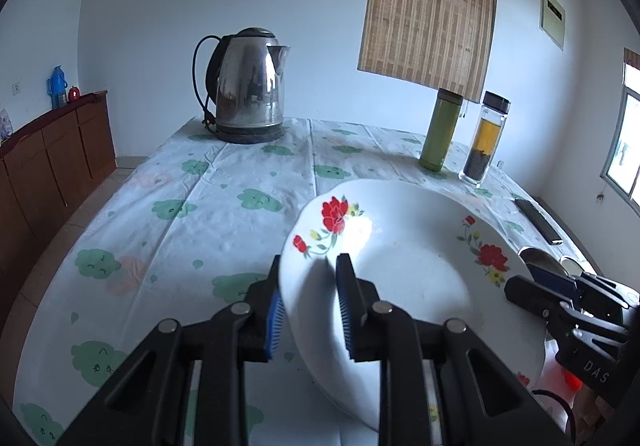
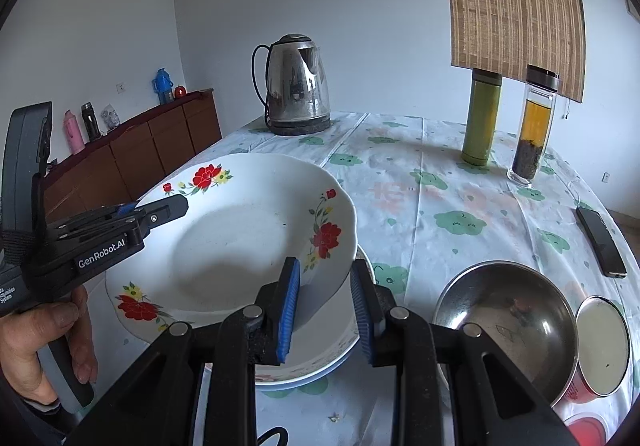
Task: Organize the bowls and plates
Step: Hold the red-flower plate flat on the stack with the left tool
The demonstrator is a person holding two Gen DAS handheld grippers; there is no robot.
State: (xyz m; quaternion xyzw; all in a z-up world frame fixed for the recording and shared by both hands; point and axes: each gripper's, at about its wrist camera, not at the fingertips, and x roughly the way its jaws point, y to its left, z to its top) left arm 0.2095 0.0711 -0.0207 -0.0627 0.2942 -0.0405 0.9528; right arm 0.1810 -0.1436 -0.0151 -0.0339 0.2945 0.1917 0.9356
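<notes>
A white deep plate with red flowers [image 1: 408, 270] is tilted above the table. My left gripper [image 1: 310, 304] has its jaws either side of the plate's left rim and grips it; it also shows in the right wrist view [image 2: 168, 208]. My right gripper [image 2: 326, 304] has its jaws around the plate's right rim [image 2: 240, 234], with a gap on the right side. Under the plate lies a stack of plates [image 2: 320, 358]. A steel bowl [image 2: 508, 322] sits to the right of the stack.
A steel kettle [image 1: 248, 86] stands at the far side of the table. A green flask [image 2: 482, 116] and a glass tea bottle [image 2: 534, 126] stand far right. A black phone [image 2: 602, 242] lies at the right edge. A red cup [image 2: 600, 350] stands beside the steel bowl.
</notes>
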